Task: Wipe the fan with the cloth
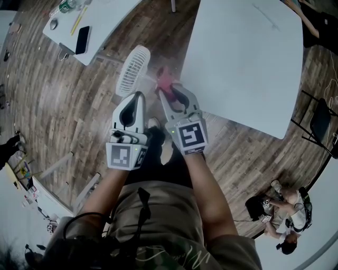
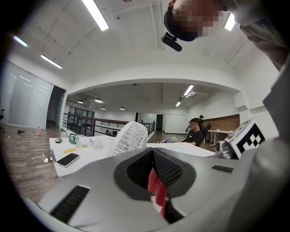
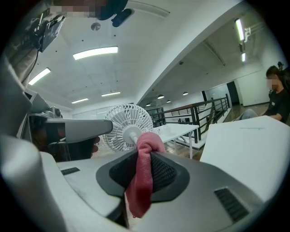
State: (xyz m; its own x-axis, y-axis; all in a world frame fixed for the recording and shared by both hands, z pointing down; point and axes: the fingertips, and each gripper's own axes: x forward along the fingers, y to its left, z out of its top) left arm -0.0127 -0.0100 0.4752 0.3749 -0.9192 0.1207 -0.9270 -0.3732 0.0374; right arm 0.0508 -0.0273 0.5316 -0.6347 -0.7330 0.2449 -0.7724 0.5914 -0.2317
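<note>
A white round fan (image 1: 133,70) hangs above the wooden floor at the tips of my left gripper (image 1: 138,96), which is shut at the fan's lower edge. In the left gripper view the fan (image 2: 131,136) rises just past the closed jaws, and a red strip shows pinched between the pads (image 2: 168,170). My right gripper (image 1: 168,89) is shut on a bunched red cloth (image 1: 165,80). In the right gripper view the cloth (image 3: 144,149) hangs from the jaws right beside the hub of the fan (image 3: 129,124); whether they touch I cannot tell.
A large white table (image 1: 243,63) lies just right of the grippers. Another white table (image 1: 105,21) at the upper left carries a phone (image 1: 82,39) and a bottle (image 1: 66,6). A black chair (image 1: 319,121) stands at the right; people (image 1: 280,211) sit on the floor at the lower right.
</note>
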